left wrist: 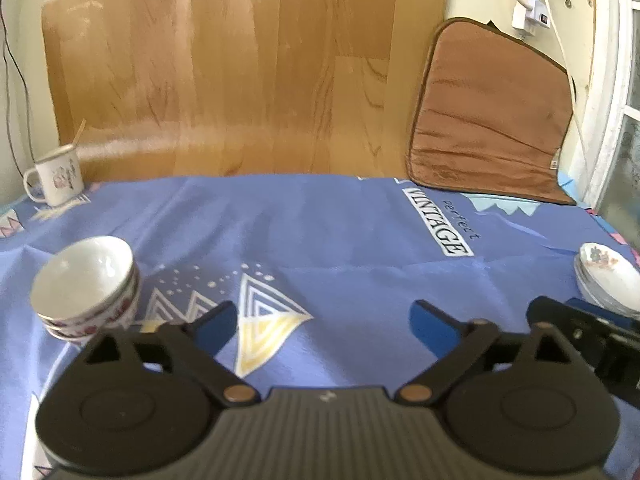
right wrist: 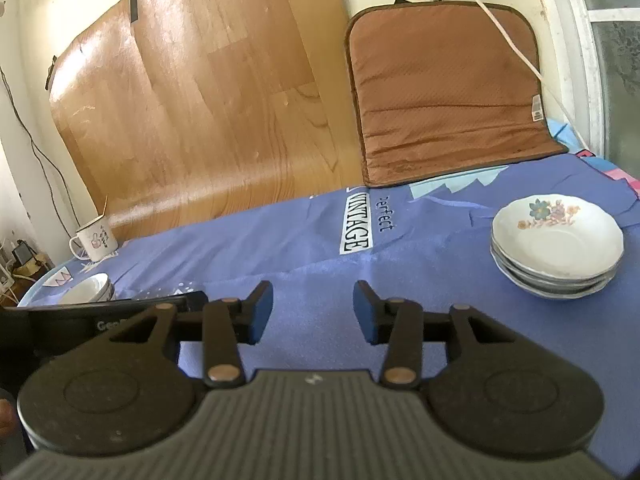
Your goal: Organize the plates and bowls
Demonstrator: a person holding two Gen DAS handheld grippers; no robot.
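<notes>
bowls (left wrist: 86,284) stacked w/ red trim, plates (right wrist: 556,250) floral.

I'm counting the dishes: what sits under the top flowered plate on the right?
Under the top flowered plate, the rims of at least two more plates show, stacked on the blue cloth. Their insides and patterns are covered.

"perfect VINTAGE" on blue tablecloth (right wrist: 304,248) (white label)
</notes>
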